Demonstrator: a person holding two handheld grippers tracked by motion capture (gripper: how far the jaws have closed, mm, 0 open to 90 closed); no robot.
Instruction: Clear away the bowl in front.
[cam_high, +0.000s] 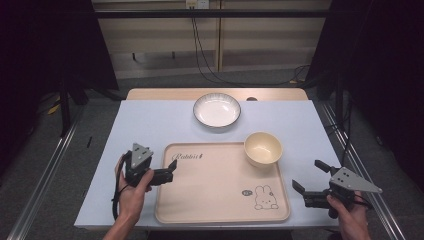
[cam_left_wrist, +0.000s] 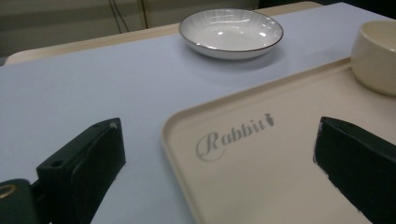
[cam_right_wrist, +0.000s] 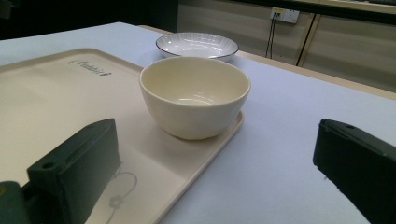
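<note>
A beige tray (cam_high: 220, 195) with a rabbit drawing and the word "Rabbit" lies at the table's front middle. A cream bowl (cam_high: 263, 148) stands empty on its far right corner. Beyond the tray rests an empty white plate (cam_high: 217, 109) with a dark rim. My left gripper (cam_high: 171, 172) is open over the tray's left edge, holding nothing. My right gripper (cam_high: 308, 175) is open just right of the tray, also holding nothing. In the left gripper view, the left gripper (cam_left_wrist: 217, 135) straddles the tray (cam_left_wrist: 261, 177) rim, with the plate (cam_left_wrist: 231, 32) and bowl (cam_left_wrist: 376, 56) ahead. In the right gripper view, the right gripper (cam_right_wrist: 215, 130) faces the bowl (cam_right_wrist: 196, 95), with the plate (cam_right_wrist: 197, 45) behind.
A pale blue mat (cam_high: 150, 125) covers the wooden table (cam_high: 150, 94). Metal rails (cam_high: 45, 175) run along both sides of the table, and black cables (cam_high: 210, 70) hang behind it. Dark curtains stand at left and right. Bare mat lies to the left of the tray.
</note>
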